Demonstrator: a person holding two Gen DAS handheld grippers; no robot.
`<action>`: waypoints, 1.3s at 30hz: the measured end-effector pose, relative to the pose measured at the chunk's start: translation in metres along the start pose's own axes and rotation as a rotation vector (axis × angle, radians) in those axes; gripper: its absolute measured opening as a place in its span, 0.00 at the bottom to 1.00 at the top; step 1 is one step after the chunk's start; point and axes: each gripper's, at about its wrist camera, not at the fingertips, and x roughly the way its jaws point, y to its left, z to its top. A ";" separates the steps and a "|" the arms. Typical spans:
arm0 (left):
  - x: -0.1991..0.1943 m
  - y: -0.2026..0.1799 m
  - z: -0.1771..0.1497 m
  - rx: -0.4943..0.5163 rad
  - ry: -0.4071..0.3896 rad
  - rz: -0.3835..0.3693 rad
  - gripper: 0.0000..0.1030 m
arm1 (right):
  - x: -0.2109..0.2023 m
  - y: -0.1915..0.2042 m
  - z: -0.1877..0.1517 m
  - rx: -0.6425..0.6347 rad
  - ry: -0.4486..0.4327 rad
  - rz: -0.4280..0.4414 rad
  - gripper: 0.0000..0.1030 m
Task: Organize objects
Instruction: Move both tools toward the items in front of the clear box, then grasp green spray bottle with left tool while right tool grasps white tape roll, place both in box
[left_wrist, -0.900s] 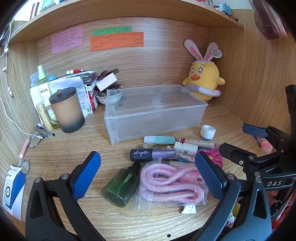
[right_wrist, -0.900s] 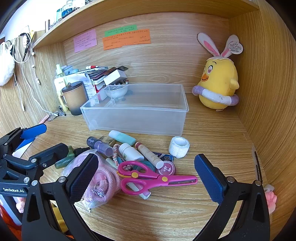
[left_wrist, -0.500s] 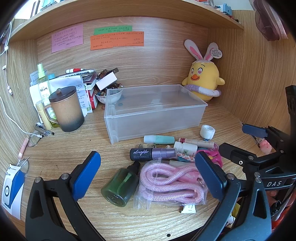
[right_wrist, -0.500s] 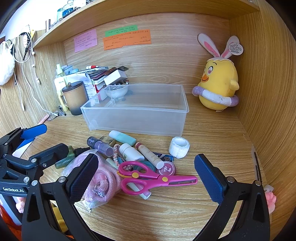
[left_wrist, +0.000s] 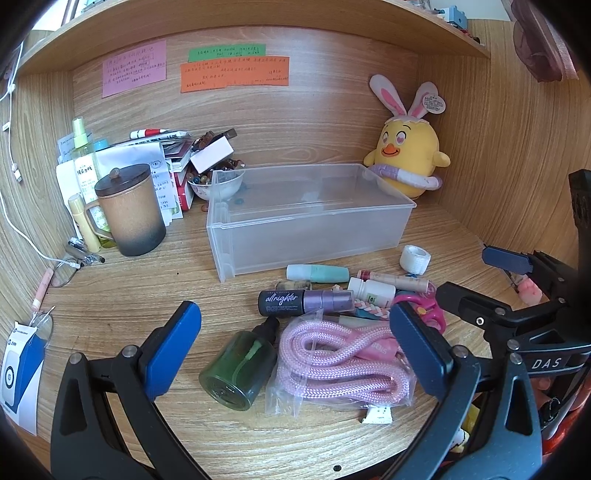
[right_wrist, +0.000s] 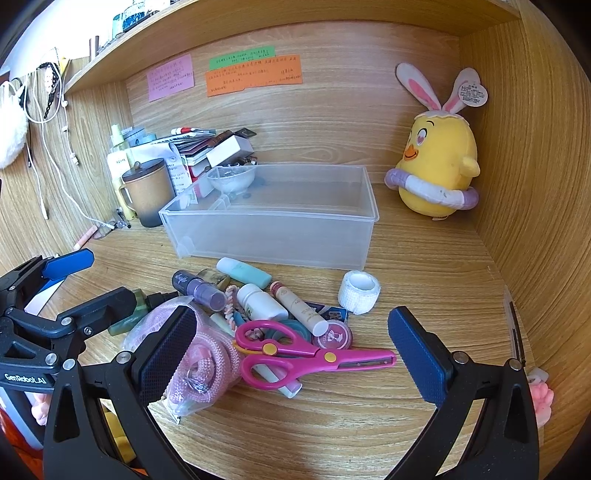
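1. Change: none found. Against the views from just under a second ago, every item lies where it did and both tools hold the same pose. Judgement: sorting has not begun; nothing from the pile is in the bin.

2. Bin (left_wrist: 310, 221): clear plastic, rectangular, open-topped, on the counter (left_wrist: 147, 295) at centre, far side of the pile. It looks empty apart from one small dark speck near its far left corner.

3. Pile, just near of the bin, items touching or overlapping:
   - rope (left_wrist: 332, 358), pink, coiled in a clear bag, nearest the viewer;
   - green bottle (left_wrist: 240, 369), on its side, left of the rope;
   - spray (left_wrist: 306, 301), dark and purple, lying flat;
   - teal tube (left_wrist: 317, 273), closest to the bin wall;
   - white bottle (right_wrist: 260, 302) and lip stick (right_wrist: 299, 306), side by side;
   - scissors (right_wrist: 314, 354), pink, closed, blades pointing right;
   - tape roll (right_wrist: 358, 291), white, apart at the right.

4. Left hand-held gripper (left_wrist: 295, 354): jaws spread wide, empty, hovering over the green bottle and rope.

5. Right hand-held gripper (right_wrist: 291, 354): jaws spread wide, empty, above the scissors.

6. Surroundings: mug (left_wrist: 129, 210) with lid, far left; plush chick (left_wrist: 406, 162), far right corner; paper notes (left_wrist: 232, 72) on the back wall.
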 end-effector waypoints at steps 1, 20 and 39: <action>0.001 0.001 0.000 -0.001 0.002 -0.002 1.00 | 0.001 0.000 0.000 0.001 0.001 0.001 1.00; 0.030 0.045 -0.006 -0.060 0.077 -0.031 0.82 | 0.034 -0.029 0.007 0.075 0.049 0.002 0.95; 0.055 0.068 -0.031 -0.082 0.227 -0.153 0.40 | 0.093 -0.065 0.018 0.105 0.208 -0.027 0.48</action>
